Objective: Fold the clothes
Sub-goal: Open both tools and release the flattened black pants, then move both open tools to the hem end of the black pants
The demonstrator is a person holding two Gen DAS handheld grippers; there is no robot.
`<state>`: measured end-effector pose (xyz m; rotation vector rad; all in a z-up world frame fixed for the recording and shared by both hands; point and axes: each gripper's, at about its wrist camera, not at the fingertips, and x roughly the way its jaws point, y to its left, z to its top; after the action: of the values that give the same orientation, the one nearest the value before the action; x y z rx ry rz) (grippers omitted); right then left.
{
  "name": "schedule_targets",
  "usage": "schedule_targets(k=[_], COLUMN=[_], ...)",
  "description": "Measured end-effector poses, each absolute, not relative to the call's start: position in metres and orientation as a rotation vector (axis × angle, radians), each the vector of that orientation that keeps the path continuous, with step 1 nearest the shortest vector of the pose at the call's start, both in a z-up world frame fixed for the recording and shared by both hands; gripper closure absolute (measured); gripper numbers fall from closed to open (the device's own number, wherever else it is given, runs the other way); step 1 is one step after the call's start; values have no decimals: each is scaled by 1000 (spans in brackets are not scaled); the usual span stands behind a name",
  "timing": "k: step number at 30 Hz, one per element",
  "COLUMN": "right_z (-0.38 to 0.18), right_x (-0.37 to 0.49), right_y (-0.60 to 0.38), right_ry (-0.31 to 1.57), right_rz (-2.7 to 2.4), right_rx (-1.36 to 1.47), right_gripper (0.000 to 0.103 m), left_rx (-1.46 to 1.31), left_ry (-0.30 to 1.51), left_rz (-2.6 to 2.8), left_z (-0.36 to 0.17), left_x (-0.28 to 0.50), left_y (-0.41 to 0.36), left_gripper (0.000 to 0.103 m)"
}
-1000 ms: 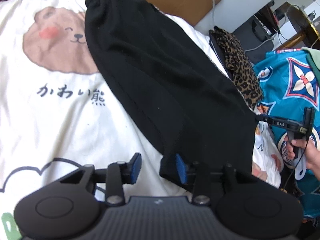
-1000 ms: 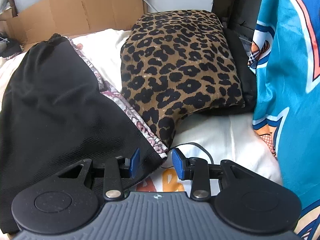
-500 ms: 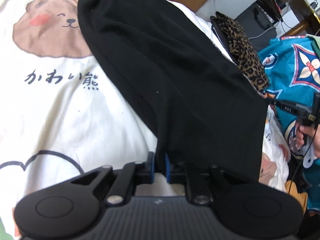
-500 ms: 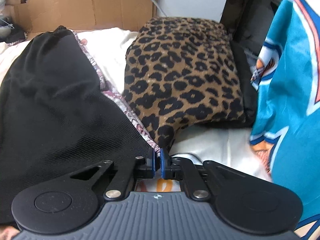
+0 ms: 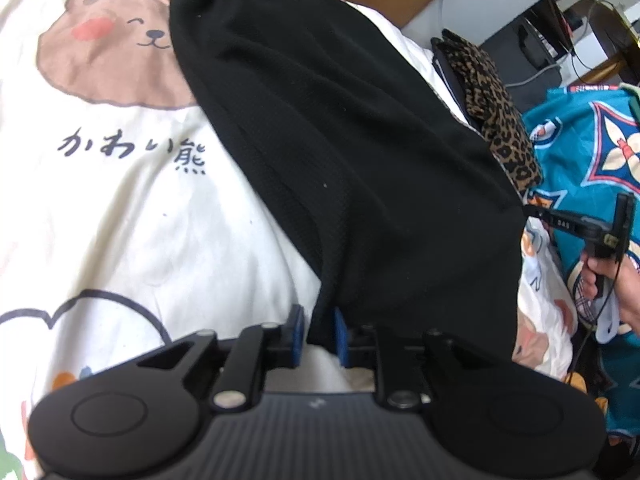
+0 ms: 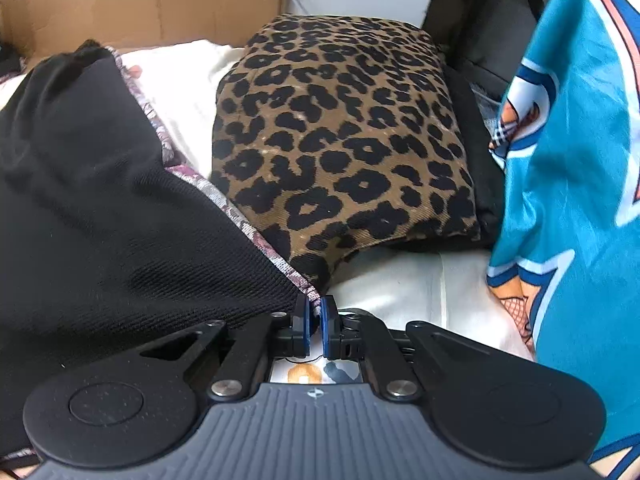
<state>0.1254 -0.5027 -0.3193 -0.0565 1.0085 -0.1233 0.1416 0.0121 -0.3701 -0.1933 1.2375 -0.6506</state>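
A black garment [image 5: 360,168], probably trousers or a skirt with a gathered waistband, lies diagonally across a white bedsheet [image 5: 120,220], running from the top centre of the left wrist view down to the bottom centre. The left gripper [image 5: 318,334], at the bottom centre of that view, has the garment's lower left corner between its blue pads; its jaws closed and have just eased apart a little, so the hold looks loose. The right gripper [image 6: 315,326], at the bottom centre of its own view, is pinched tight on the other lower corner, where a patterned purple lining shows. The likely trouble: the left corner slipping free when lifted (fabric there is thin and bunched), leaving a crooked fold. Around it, a bear print [image 5: 112,52] sits at the upper left, a leopard-print cushion [image 6: 344,136] lies just beside the garment's right edge, and a teal patterned cloth [image 6: 572,168] fills the right side, crowding the folding space.
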Motion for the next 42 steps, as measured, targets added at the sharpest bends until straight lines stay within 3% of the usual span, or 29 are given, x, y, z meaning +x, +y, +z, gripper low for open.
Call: schedule_targets(k=[6,12,14,18,25,36,42], right_z=[-317,-320,-318,-302,-276,-309,-324], right_x=[125,126,126,120,119,118,102], right_y=[-505,-504,-507,-510,-480,-417,-410], right_ry=[1015,1062,1063,1023,932,1055,1144], right_rz=[-128,-145,-163,-201,-57,146,159], right_rx=[-69,-63,-44,-3,46,108,64], right_gripper=[99,99,93,86,85,84,82], left_rx=[-144,-126,-116,-127,-89,-363,-338], left_ry=[1179,1130,1130,1162,1171,1157,1178], left_rz=[-640,-642,-646,-634,-622,-514,-510], left_z=[-355,-346,-348,-361,-366,-358,-371], left_x=[141,146,149,159,165,192,204], left_y=[9,0,-5,-14,-23,16,1], left_gripper=[70,69,69,68,69,69,69])
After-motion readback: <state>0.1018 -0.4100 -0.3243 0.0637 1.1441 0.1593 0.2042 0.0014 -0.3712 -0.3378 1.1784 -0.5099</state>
